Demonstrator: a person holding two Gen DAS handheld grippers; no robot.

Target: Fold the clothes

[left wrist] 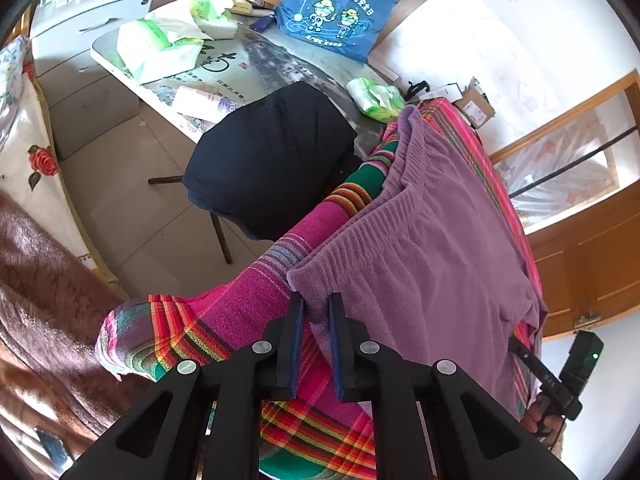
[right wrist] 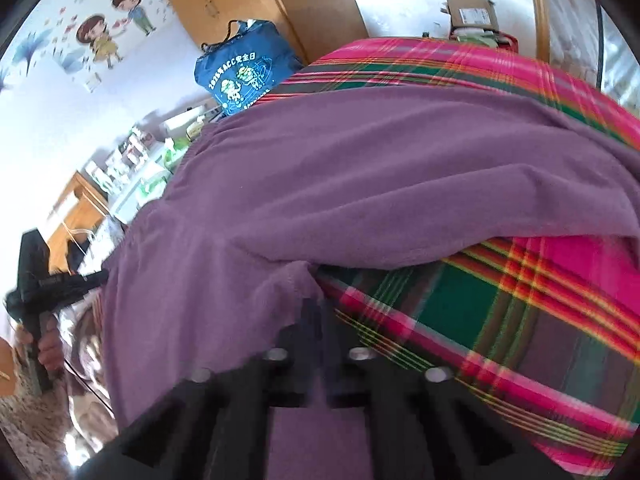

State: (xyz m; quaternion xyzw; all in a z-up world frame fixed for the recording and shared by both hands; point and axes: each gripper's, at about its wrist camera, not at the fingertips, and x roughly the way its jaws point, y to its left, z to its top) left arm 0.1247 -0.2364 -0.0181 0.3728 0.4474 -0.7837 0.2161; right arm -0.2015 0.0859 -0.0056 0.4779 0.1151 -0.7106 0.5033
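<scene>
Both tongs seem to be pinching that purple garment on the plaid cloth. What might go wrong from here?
The left tongs hold only a thin corner of the purple garment; lifting could let it slip free. The right tongs are shut at a bunched edge beside the plaid cloth, so they might drag that too. The dark folded garment overhangs the table's edge and could slide off if bumped.

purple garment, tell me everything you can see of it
The purple garment looks like soft fleece, with a ribbed, gathered band along one edge. It lies spread and rumpled on the pink plaid cloth. The left gripper pinches its near corner; the right gripper is shut on another edge.
</scene>
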